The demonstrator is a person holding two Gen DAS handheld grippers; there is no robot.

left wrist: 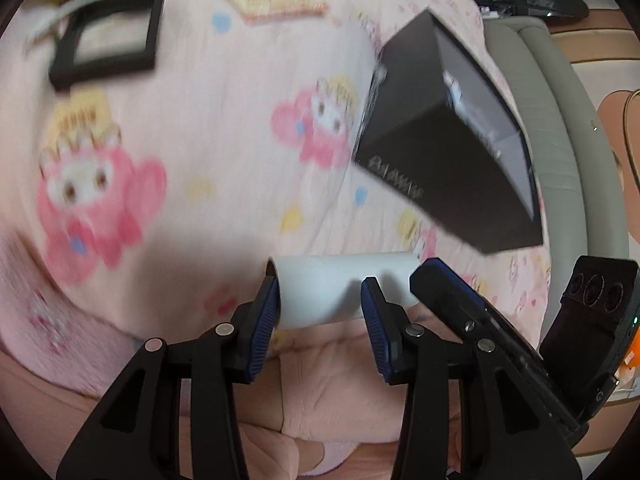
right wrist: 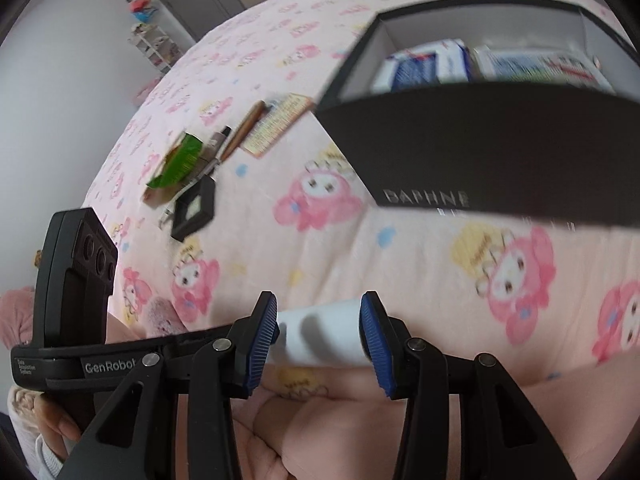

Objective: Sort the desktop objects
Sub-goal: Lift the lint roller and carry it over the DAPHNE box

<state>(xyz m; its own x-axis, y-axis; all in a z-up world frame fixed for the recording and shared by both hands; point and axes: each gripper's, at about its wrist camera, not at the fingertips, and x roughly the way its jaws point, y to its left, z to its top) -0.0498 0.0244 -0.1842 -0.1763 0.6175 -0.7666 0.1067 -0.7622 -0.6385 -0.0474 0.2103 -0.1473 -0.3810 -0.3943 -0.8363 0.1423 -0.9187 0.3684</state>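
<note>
A white tube (left wrist: 344, 290) is held across the near foreground, lying roughly horizontal above a pink cartoon-print bedspread (left wrist: 208, 128). The left gripper (left wrist: 320, 320) is clamped on the tube: its left pad bears on the tube's left end and its right pad presses against the tube body. The right gripper (right wrist: 319, 334) is likewise closed on the same tube, seen in the right wrist view as a white cylinder (right wrist: 320, 336) with both blue pads in contact at its ends. In the left wrist view, one finger of the right gripper (left wrist: 448, 284) is seen touching the tube's right end.

A black box (left wrist: 448, 152) stands on the bedspread to the far right of the tube. In the right wrist view the box (right wrist: 500, 152) is seen open at the top, lettered "DAPHNE" on its near side, with blue-and-white packets (right wrist: 432, 66) inside.

At the far left of the bedspread, well apart from the tube, a small black frame-like item (right wrist: 196, 210), a green packet (right wrist: 178, 162), a brown pen-like stick (right wrist: 244, 130) and a printed card (right wrist: 278, 122) are noted lying together. Both views are motion-blurred, so finer detail of these items cannot be told.
</note>
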